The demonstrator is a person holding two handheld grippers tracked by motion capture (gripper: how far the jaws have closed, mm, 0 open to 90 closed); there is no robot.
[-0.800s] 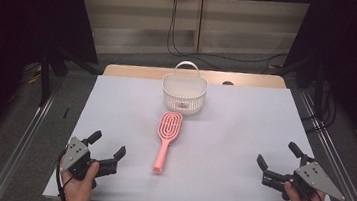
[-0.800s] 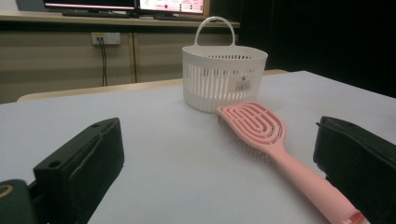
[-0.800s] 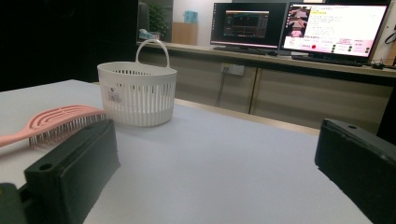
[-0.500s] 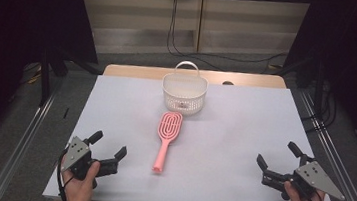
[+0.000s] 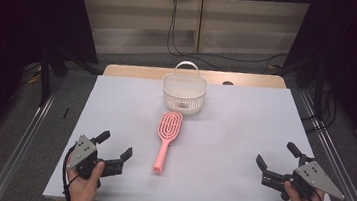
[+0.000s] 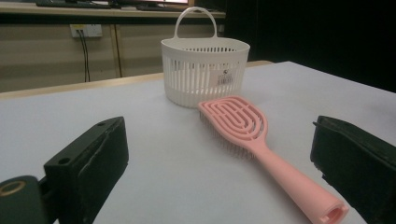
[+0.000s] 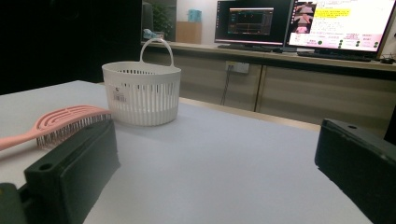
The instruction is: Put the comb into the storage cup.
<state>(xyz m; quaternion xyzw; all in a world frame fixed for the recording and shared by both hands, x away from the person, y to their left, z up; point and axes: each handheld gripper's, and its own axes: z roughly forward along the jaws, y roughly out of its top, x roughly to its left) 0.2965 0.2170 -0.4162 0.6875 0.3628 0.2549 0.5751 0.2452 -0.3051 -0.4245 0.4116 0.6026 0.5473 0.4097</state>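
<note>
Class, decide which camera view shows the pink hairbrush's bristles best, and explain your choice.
The left gripper view: the pink hairbrush lies close, bristles visible under its head. The right gripper view shows bristles too, but its handle is cut off. The high view shows only its back from above.

Each black two-jaw gripper, left [image 5: 114, 146] and right [image 5: 277, 159], carries a grey three-cornered plate on top.

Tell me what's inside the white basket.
From above, the white basket looks mostly empty, its pale floor visible with a small dark mark, perhaps a label. The near wall hides the front of the floor. The pink hairbrush lies outside.
</note>
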